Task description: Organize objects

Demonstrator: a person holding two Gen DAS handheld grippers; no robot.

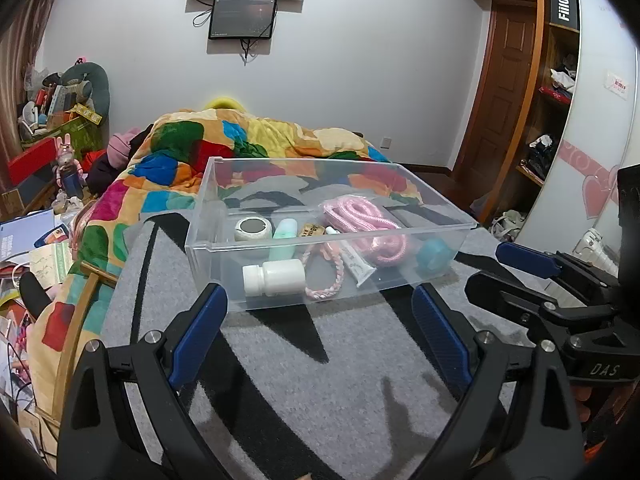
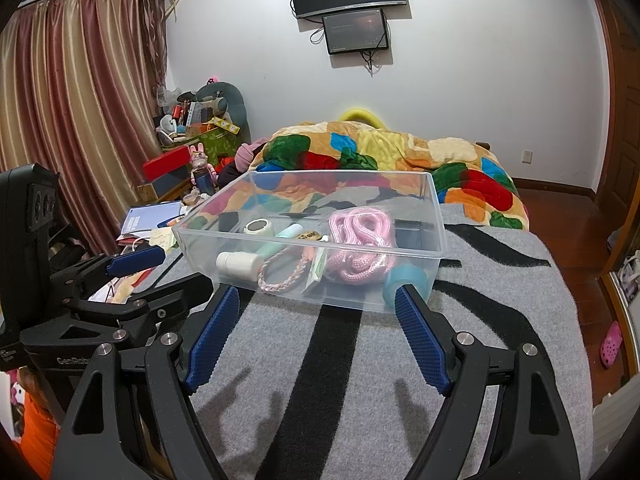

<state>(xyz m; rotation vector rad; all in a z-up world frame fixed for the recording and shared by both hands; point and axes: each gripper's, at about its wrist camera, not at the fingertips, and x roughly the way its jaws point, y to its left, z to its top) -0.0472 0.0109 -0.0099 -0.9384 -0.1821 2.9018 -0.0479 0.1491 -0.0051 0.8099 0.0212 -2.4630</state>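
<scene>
A clear plastic box (image 1: 224, 240) (image 2: 436, 216) stands on a grey and black striped blanket on the bed. In it lie a white pill bottle (image 1: 274, 277) (image 2: 238, 265), a pink coiled rope (image 1: 370, 224) (image 2: 362, 240), a braided pink bracelet (image 1: 326, 280) (image 2: 280, 276), a white tube (image 1: 356, 260), a mint bottle (image 1: 284, 242), a tape roll (image 1: 253, 229) (image 2: 260, 227) and a blue roll (image 1: 432, 254) (image 2: 406, 278). My left gripper (image 1: 320, 300) is open and empty just before the box. My right gripper (image 2: 316, 300) is open and empty, also before the box.
A bright patchwork quilt (image 1: 224, 140) (image 2: 360, 148) is heaped behind the box. Clutter, papers and boxes lie on the floor at the left (image 1: 36, 240) (image 2: 152, 220). A wardrobe (image 1: 552, 92) stands at the right. The other gripper shows at each view's side (image 1: 560, 280) (image 2: 100, 280).
</scene>
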